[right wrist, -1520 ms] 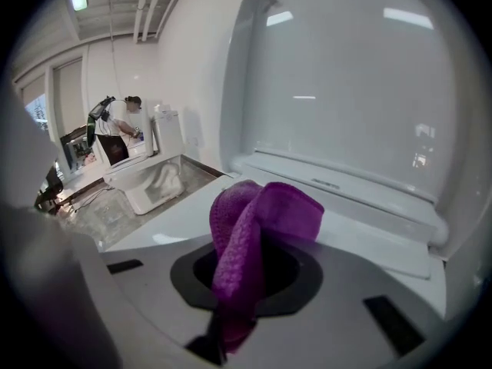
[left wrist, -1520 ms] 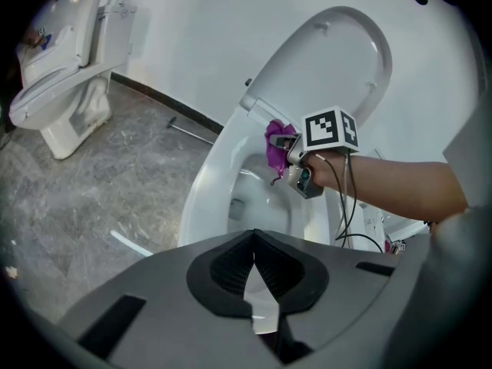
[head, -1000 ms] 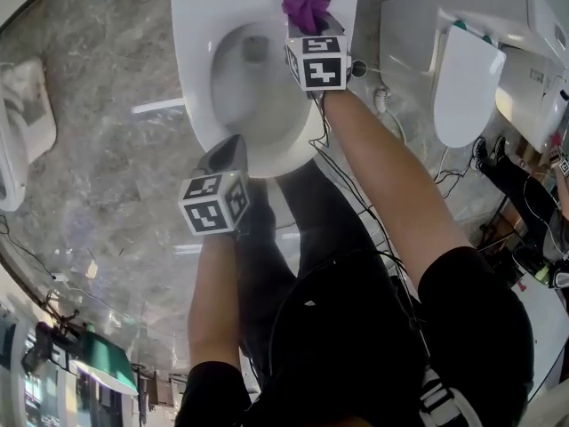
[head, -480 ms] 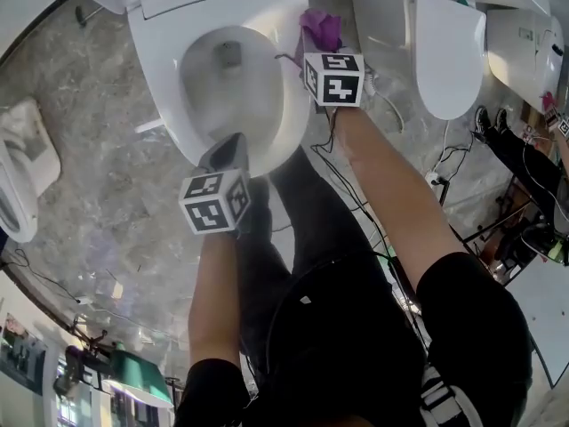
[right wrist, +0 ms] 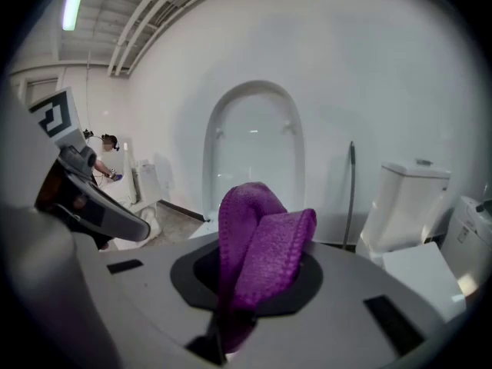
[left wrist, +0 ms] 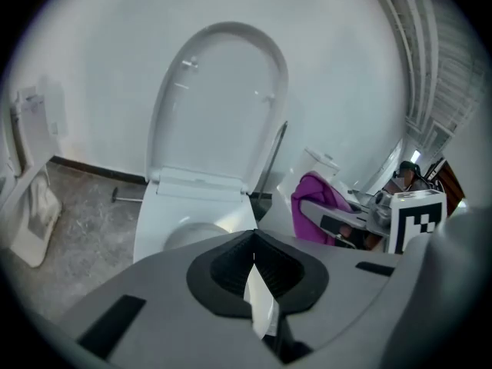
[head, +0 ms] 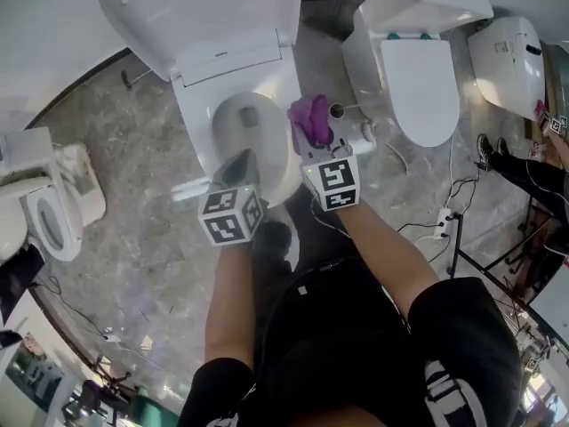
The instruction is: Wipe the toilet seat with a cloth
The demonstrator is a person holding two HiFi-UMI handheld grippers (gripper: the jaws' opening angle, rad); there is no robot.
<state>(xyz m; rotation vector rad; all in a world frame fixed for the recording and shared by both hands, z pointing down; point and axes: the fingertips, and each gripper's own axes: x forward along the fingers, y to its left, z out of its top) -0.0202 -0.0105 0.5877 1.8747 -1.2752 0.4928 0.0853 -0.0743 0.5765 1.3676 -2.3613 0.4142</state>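
Slippage is looking like the main risk. The right gripper (head: pixel 316 142) is clamping the purple cloth (right wrist: pixel 257 252) only by its lower end, and most of the fabric is bulging free beyond the jaws as a doubled-over loop. If that loose bunch is pushed hard across the toilet seat (head: pixel 197 145), the drag could be pulling it out of the pinch – and since the bowl is lying open just beside it, a freed cloth would probably be dropping straight into the water. A rounded wad would also be touching only a narrow strip of the seat, so parts of the ring may be going unwiped.

The left gripper (left wrist: pixel 252 266) is staying out of the work: its jaws are pressing together on nothing, and it is hanging over the front edge of the seat. A careless swing from there could be knocking the rim or the other gripper. The raised lid (head: pixel 204 16) is leaning against the back wall, and a bump at the rear edge might be tipping it down. Cables (head: pixel 427 229) are trailing over the floor (head: pixel 133 238) near the person's feet.

The cloth is sitting at the right edge of the seat, over the gap toward the neighbouring toilet (head: pixel 418 87); it appears to be hovering clear of the seat, not touching. Its long axis is running along the gripper's own line, pointing away from the person toward the lid and the wall.
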